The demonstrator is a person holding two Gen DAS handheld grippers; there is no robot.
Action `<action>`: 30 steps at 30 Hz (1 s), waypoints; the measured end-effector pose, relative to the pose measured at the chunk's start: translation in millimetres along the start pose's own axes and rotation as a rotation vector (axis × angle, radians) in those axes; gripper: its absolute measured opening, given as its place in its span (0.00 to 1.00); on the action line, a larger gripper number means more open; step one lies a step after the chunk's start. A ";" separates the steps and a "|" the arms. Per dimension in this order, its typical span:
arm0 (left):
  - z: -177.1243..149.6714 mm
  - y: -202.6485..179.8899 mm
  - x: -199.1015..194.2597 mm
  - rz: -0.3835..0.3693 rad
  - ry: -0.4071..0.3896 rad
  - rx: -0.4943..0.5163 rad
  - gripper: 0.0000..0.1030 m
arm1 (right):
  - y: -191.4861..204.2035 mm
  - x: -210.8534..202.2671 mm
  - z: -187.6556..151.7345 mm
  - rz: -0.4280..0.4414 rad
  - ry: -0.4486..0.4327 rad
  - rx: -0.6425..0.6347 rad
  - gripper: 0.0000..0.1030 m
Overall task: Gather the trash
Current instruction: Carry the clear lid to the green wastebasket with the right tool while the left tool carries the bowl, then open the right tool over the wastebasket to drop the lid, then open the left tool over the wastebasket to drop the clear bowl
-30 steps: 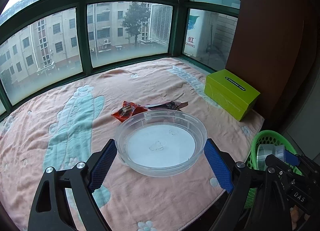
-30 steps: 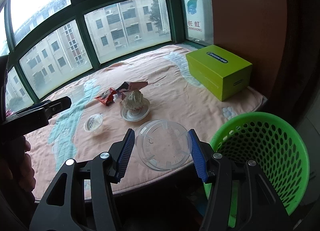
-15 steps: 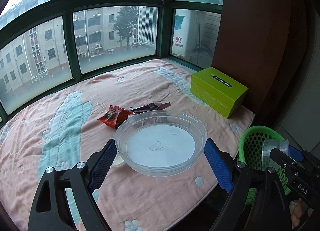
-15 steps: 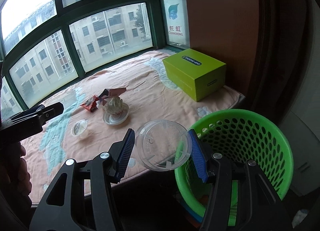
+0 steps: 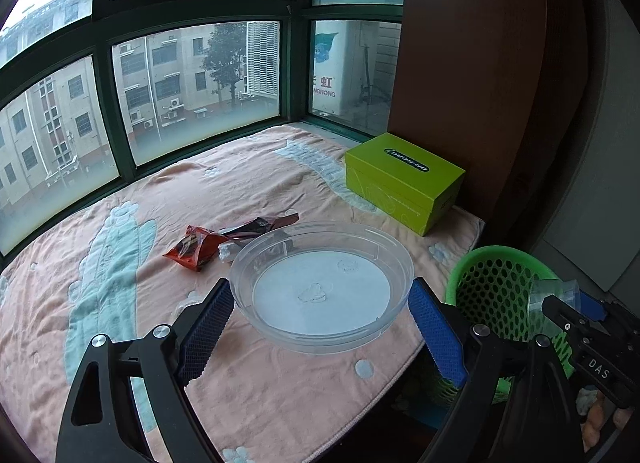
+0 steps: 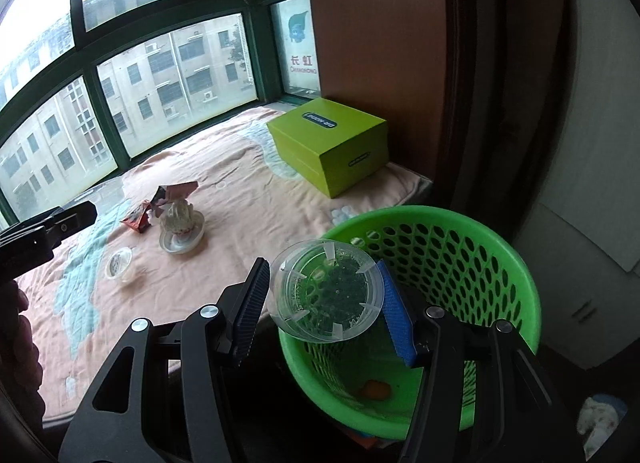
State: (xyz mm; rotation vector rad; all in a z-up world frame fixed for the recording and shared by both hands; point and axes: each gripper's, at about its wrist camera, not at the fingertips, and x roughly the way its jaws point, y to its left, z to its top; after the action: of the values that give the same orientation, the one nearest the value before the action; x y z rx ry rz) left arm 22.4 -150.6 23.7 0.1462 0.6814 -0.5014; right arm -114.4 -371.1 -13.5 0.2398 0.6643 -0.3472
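Cup (image 6: 327, 296) now over basket rim (image 6: 516, 263), seemingly.

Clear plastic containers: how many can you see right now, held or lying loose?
4: bowl in the left gripper; cup in the right gripper over the green basket; small tub and dish on the blanket. Others may be hidden.

I see a green-framed bay window (image 5: 192, 95) giving grey daylight and apartment blocks outside. A pink blanket (image 5: 256, 191) covers the ledge; a brown wall panel (image 5: 460, 75) rises at its right edge.
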 end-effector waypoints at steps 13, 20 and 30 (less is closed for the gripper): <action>8.2 -34.0 2.1 -0.055 -0.003 0.054 0.83 | -41.6 -1.4 -11.1 -0.079 0.026 0.088 0.54; 11.9 -54.0 2.8 -0.080 -0.008 0.088 0.83 | -52.0 -1.1 -14.5 -0.093 0.032 0.109 0.55; 15.3 -82.2 7.9 -0.121 -0.002 0.136 0.83 | -64.9 -7.2 -16.8 -0.111 0.022 0.135 0.62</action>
State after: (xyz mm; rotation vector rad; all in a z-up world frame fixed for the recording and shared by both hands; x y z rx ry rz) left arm -3.9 -229.7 33.1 0.2329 0.6572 -0.6643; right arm -154.3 -423.4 -28.6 0.3360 0.6778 -0.4976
